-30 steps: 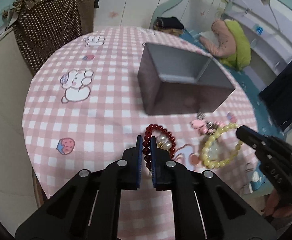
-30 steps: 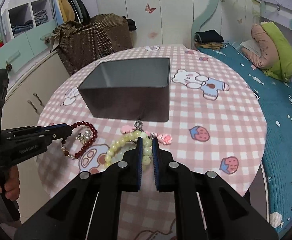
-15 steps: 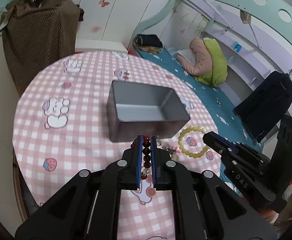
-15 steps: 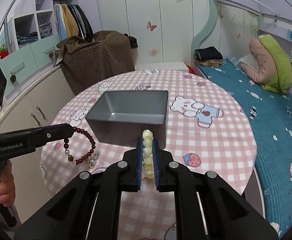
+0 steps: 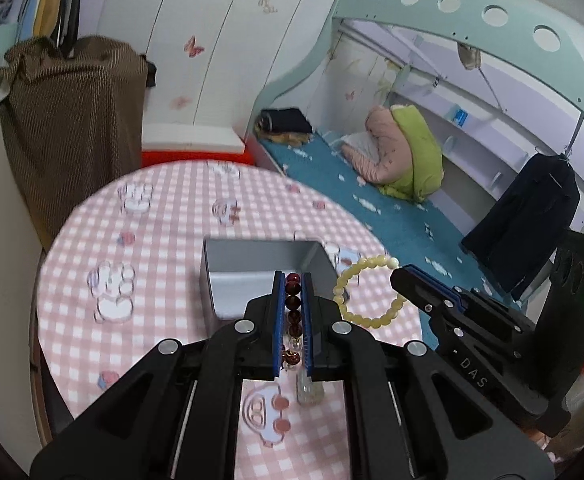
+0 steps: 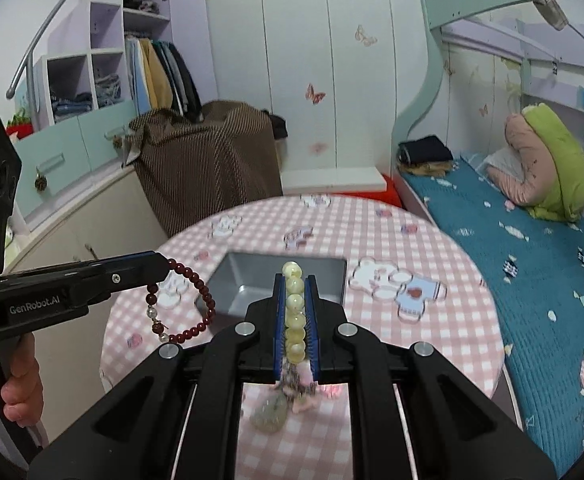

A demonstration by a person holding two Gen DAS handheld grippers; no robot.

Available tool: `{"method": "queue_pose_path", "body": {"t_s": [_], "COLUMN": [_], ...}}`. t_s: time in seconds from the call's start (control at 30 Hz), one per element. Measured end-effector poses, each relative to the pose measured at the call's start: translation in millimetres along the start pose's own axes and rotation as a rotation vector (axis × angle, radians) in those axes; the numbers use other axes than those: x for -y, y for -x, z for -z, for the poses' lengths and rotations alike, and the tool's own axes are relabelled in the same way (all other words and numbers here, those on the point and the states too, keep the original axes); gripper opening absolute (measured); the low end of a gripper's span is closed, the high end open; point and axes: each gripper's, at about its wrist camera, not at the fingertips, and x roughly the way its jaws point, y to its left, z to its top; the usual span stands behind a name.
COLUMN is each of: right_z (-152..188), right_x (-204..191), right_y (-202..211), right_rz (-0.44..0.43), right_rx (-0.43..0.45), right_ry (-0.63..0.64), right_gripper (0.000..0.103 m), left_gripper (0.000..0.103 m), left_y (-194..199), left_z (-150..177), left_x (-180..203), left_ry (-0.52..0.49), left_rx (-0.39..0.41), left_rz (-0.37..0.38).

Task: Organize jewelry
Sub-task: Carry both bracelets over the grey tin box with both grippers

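**Both bracelets up in the air, nothing in the box yet**

The left gripper (image 5: 292, 316) was pinching the dark red bracelet (image 6: 184, 304), and the right gripper (image 6: 295, 320) was clamped on the pale yellow bracelet (image 5: 365, 292). Both hung above the table (image 6: 431, 332), near its front edge, just short of the grey box (image 6: 248, 280). The box looked empty, though its floor was partly hidden. So pickup was done, dropping in was left. The red one had a couple of silver beads; charms dangled off the yellow one.

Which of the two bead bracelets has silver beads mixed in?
The dark red bead bracelet in the left tongs; the pale yellow bead bracelet is plain.
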Motion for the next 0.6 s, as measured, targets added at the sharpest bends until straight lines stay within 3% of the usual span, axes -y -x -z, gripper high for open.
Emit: {"method": "queue_pose_path", "body": {"t_s": [0.27, 0.6], "right_z": [-14.3, -8.6], "right_x": [6.6, 12.2], "right_y": [-24.0, -69.1], "right_rz": [-0.009, -0.017], "right_rx": [-0.001, -0.102], "right_ry": [-0.02, -0.04], "right_gripper": [0.009, 0.009], "left_gripper": [0.008, 0.008], "left_y": [-12.2, -64.9], "left_z": [-26.6, -23.1], "left_x": [-2.8, -25.0], "left_ry": [0.001, 0.058], "left_rx": [0.035, -0.064], "left_rz": [-0.027, -0.026]}}
